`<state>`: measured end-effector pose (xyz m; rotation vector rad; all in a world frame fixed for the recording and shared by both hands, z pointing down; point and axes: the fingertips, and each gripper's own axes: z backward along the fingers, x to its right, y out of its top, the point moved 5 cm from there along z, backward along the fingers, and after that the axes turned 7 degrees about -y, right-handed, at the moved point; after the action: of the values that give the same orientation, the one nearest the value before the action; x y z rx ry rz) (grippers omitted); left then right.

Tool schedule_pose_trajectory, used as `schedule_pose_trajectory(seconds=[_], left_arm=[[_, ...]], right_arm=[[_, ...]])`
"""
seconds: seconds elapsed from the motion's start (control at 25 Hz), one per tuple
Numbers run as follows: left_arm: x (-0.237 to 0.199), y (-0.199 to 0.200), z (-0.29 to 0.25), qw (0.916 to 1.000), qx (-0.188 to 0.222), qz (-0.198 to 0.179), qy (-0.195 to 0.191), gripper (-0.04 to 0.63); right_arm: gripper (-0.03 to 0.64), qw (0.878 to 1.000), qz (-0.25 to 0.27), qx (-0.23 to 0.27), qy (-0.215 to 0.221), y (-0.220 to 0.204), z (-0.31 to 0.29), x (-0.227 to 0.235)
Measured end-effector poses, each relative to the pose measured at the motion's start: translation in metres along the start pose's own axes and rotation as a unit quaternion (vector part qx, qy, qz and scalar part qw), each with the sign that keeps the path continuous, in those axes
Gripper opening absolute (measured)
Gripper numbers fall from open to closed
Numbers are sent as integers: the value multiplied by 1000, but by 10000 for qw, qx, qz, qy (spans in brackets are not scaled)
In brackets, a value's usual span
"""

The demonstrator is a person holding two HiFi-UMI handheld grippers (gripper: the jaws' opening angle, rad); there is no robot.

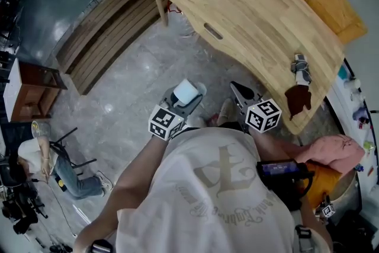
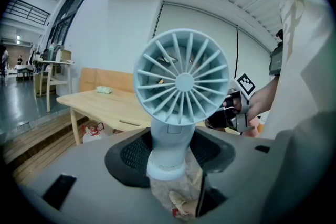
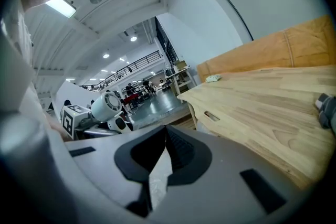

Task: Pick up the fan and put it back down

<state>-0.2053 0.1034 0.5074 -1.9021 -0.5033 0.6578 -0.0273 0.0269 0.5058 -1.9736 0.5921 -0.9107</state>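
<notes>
The fan (image 2: 181,84) is pale blue and handheld, with a round, radially ribbed grille. It stands upright, its handle clamped in the left tongs (image 2: 168,157), in the air clear of the worktop (image 1: 249,3).

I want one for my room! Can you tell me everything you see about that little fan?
The fan is small and looks like pale blue-grey plastic. It has a round head with thin ribs spreading from a centre hub, on a thick, short handle. It is held up in the air, its handle clamped between the jaws of the left hand-held gripper. Nothing else touches it.
</notes>
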Motion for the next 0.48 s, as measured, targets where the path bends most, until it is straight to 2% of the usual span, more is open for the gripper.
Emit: schedule_pose_trajectory(seconds=[0.48], left_arm=[[5, -3, 4, 9999, -12, -98, -102, 236]], right_arm=[[14, 10000, 42, 26, -80, -3, 3, -5]])
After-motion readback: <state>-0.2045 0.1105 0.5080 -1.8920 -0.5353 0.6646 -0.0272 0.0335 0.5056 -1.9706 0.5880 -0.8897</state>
